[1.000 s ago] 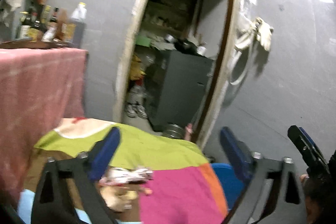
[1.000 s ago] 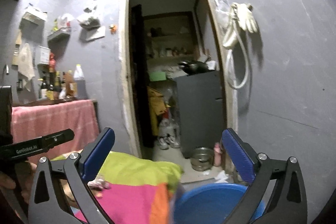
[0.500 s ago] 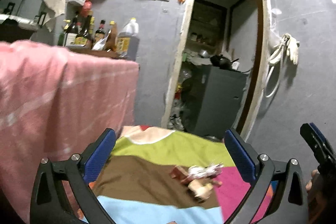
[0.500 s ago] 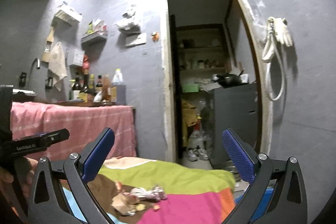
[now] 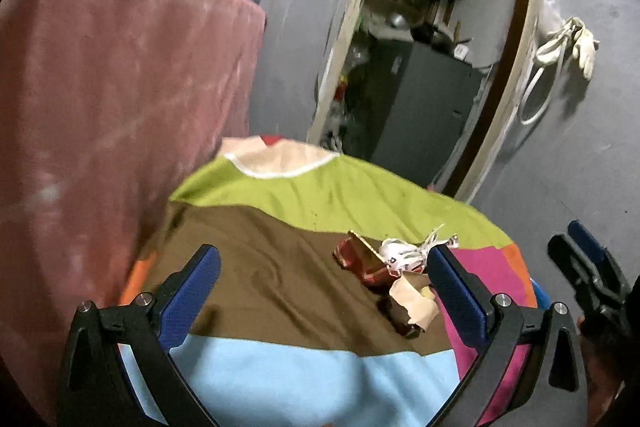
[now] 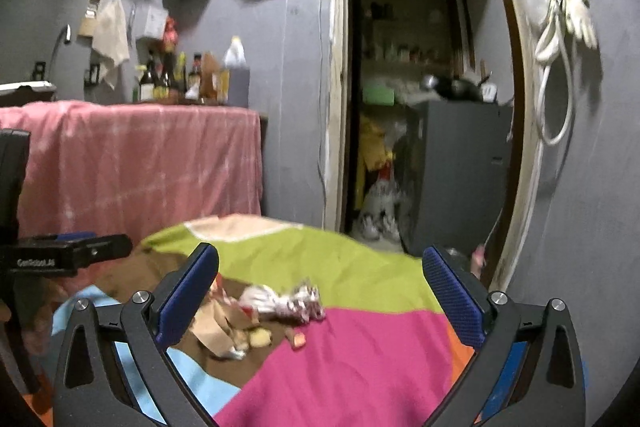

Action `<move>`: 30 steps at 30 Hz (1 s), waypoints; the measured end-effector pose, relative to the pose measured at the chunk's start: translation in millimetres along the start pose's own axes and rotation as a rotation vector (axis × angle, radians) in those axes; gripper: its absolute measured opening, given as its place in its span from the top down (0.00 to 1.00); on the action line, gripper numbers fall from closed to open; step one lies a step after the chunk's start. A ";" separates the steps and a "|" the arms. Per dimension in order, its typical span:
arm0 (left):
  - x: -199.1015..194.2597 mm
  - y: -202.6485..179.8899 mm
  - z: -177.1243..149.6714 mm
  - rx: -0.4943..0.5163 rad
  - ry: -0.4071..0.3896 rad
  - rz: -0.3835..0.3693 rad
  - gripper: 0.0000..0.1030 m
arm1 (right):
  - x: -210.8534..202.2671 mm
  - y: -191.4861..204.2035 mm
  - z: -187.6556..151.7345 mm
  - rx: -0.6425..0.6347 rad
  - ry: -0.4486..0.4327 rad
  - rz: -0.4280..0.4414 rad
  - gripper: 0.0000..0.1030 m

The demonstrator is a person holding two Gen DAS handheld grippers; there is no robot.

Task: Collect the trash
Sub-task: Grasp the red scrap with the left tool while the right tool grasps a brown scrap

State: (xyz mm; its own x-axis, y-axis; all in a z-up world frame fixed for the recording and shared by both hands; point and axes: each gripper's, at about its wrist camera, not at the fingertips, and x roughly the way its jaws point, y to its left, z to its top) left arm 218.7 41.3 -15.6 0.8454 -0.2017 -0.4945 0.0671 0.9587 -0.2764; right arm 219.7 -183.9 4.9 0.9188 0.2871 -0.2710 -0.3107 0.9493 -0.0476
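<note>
A small heap of trash lies on a table covered with a striped multicolour cloth: a red wrapper, a crumpled white wrapper and a torn brown paper piece. My left gripper is open and empty above the brown stripe, the heap just inside its right finger. In the right wrist view the same heap lies ahead between the fingers of my right gripper, which is open and empty. The right gripper also shows at the right edge of the left wrist view.
A counter draped in pink cloth stands to the left with bottles on top. A doorway opens onto a dark cabinet. A blue tub sits low by the table's right edge. A glove and hose hang on the grey wall.
Both grippers have tilted down and moved closer over the table. The trash heap now sits nearer and larger in both views. Both grippers stay open.
</note>
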 end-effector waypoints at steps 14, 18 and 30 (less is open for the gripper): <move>73.7 -1.5 5.4 -0.058 0.210 -0.099 0.50 | 68.3 -7.8 -38.4 0.000 0.331 0.100 0.51; 85.8 3.2 4.0 -0.099 0.271 -0.139 0.68 | 88.0 0.8 -48.5 -0.032 0.425 0.129 0.61; 73.1 13.1 13.6 -0.197 0.286 -0.200 1.00 | 96.4 2.8 -58.6 -0.030 0.485 0.162 0.87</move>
State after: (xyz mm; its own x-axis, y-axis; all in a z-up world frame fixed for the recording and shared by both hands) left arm 288.6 41.9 -44.2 0.6423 -0.4546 -0.6171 0.0887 0.8438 -0.5293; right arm 293.1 -161.1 -77.7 0.6417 0.3307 -0.6920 -0.4529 0.8916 0.0061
